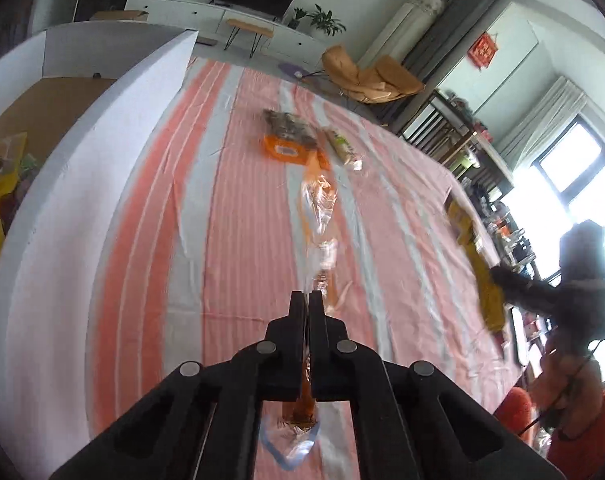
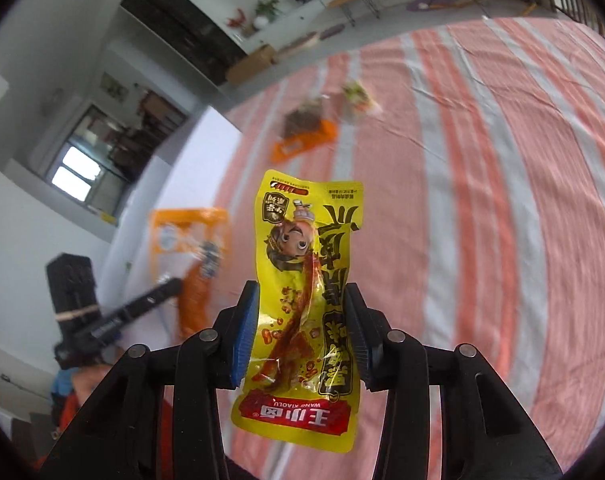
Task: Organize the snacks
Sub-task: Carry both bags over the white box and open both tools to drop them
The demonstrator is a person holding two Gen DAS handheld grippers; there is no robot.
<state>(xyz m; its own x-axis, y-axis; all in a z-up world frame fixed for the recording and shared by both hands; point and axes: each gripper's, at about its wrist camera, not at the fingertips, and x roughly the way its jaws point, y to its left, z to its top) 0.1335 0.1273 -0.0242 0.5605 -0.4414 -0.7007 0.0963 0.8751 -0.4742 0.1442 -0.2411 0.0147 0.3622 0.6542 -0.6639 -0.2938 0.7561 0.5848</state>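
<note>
Both tongs are loaded! The left tongs (image 1: 306,300) are pinched together on a clear orange packet (image 1: 316,216), gripped at one end so it trails toward twelve o'clock. The right tongs (image 2: 302,320) are clamped across a yellow packet (image 2: 308,300), pads on both edges, label showing. Two more snacks (image 1: 290,136) lie well off at twelve on the striped sheet (image 1: 242,240). A white box (image 1: 102,152) waits at nine, likely the destination. Living room beyond: TV, plants, bright window.

Bright daylight floods both views; the window (image 1: 578,168) blows out to white glare at the right of the left view. Fisheye bending curves the edges with dark corners; motion blur smears the distant snack packets (image 2: 306,128).
</note>
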